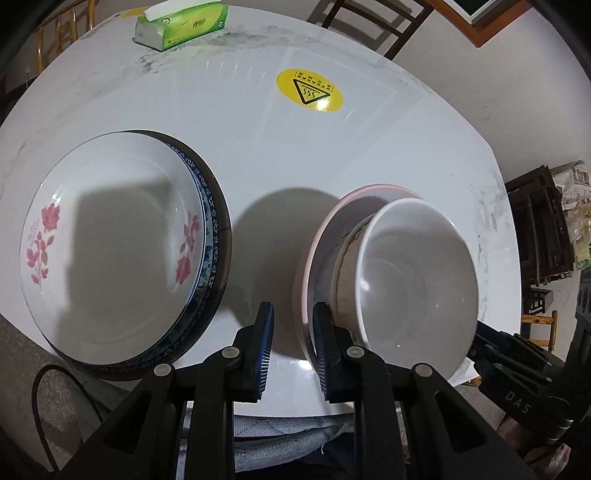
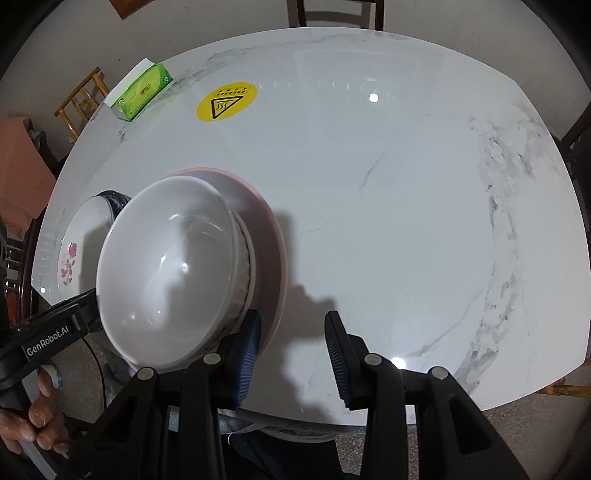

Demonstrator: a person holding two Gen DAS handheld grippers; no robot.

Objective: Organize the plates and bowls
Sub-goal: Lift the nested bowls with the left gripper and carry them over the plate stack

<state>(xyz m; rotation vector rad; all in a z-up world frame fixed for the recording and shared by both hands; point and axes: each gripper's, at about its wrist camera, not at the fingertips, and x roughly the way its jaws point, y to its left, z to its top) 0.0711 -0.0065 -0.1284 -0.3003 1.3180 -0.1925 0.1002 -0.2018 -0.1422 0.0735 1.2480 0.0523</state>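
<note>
- Left claw (image 1: 293, 326) hangs over the tabletop (image 1: 258, 147), its pads a little apart with nothing between them.
- Its right pad sits at the pink plate (image 1: 321, 236); I cannot tell if it touches.
- Right claw (image 2: 293, 334) is apart too, holding nothing, its left pad by the same pink plate.
- White bowl (image 1: 417, 280) sits in another bowl on the pink plate.
- Rose plate (image 1: 110, 236) lies on a blue-rimmed plate (image 1: 210, 221), to the left.
- Green tissue pack (image 1: 181, 24) lies far back.
</note>
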